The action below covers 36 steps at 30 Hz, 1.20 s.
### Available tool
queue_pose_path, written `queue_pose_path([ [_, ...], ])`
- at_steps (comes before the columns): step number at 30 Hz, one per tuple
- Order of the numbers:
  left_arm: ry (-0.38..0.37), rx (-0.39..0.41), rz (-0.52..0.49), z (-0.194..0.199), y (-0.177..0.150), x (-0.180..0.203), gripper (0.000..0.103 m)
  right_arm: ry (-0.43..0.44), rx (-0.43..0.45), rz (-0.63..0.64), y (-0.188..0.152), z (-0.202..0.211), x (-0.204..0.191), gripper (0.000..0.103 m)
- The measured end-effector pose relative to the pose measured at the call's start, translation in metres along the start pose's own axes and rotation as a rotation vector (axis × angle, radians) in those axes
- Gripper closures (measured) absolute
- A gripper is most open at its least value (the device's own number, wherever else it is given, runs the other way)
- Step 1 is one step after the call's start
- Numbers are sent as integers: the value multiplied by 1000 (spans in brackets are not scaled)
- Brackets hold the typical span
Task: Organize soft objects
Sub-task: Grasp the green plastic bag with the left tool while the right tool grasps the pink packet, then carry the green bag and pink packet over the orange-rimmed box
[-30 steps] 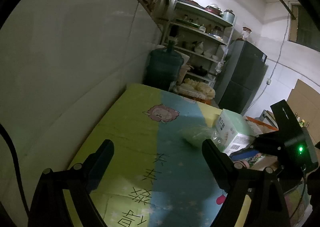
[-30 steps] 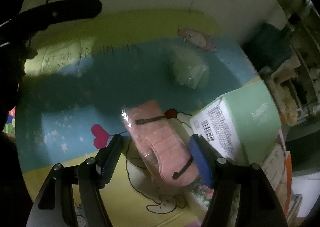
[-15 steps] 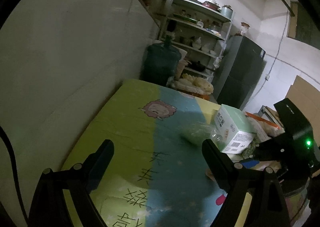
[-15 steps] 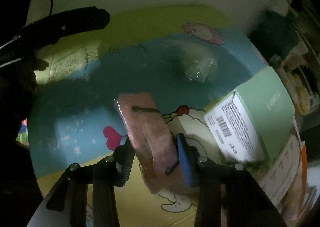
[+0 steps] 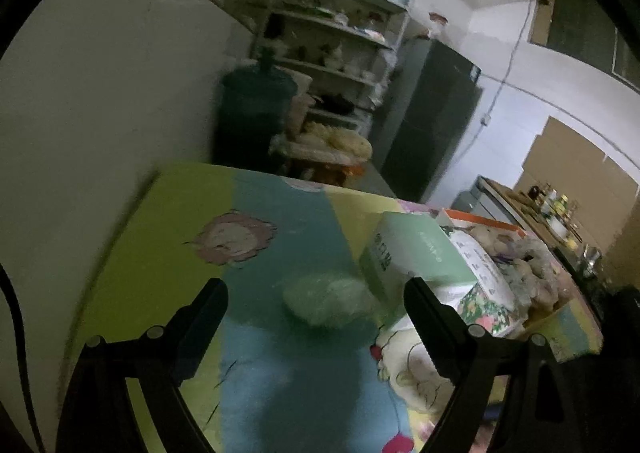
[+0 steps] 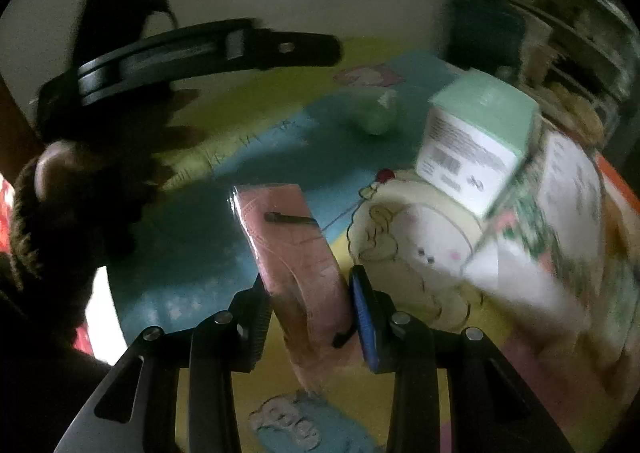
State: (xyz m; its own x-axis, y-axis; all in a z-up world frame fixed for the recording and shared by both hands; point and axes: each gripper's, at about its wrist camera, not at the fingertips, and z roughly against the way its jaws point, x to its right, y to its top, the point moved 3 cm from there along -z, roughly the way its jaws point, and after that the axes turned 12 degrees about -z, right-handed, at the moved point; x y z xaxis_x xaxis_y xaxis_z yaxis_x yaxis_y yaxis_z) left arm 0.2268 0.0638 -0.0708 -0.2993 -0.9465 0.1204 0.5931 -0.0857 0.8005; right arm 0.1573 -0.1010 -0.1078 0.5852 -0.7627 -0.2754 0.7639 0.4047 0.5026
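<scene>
The right hand-held gripper (image 6: pixel 310 309) is clamped on a pink packet (image 6: pixel 296 253) in clear wrap, held above the cartoon-printed mat (image 5: pixel 280 373) covering the surface. A barcode label on the green-and-white box (image 6: pixel 476 141) is too blurred to read. A clear bag of pale green stuff (image 5: pixel 328 303) lies beside that box. The left hand-held gripper (image 5: pixel 316 313) hangs with fingers wide apart, holding nothing. An orange-rimmed tray (image 5: pixel 480 218) holds plush toys (image 5: pixel 516 253).

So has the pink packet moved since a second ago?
Yes. The pink packet, earlier flat on the mat, is now clamped in the right gripper and lifted clear of it.
</scene>
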Motion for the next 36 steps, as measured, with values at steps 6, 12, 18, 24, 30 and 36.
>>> queue_pose_path([
  [6,-4,-69,4,-32,7,-6,13,19,97,-120,-19,28,13,65],
  [12,-17,-163,16,-64,-1,-5,13,43,134,-169,-32,41,14,64],
  [18,-21,-217,35,-78,-13,-3,15,64,158,-179,-43,44,5,64],
  [24,-57,-193,20,-72,-19,0,36,73,164,-202,-46,43,8,64],
  [30,-31,-160,26,-62,-22,-1,46,77,175,-223,-42,42,14,64],
  [36,-8,-119,22,-45,-21,0,47,74,187,-236,-41,43,18,64],
])
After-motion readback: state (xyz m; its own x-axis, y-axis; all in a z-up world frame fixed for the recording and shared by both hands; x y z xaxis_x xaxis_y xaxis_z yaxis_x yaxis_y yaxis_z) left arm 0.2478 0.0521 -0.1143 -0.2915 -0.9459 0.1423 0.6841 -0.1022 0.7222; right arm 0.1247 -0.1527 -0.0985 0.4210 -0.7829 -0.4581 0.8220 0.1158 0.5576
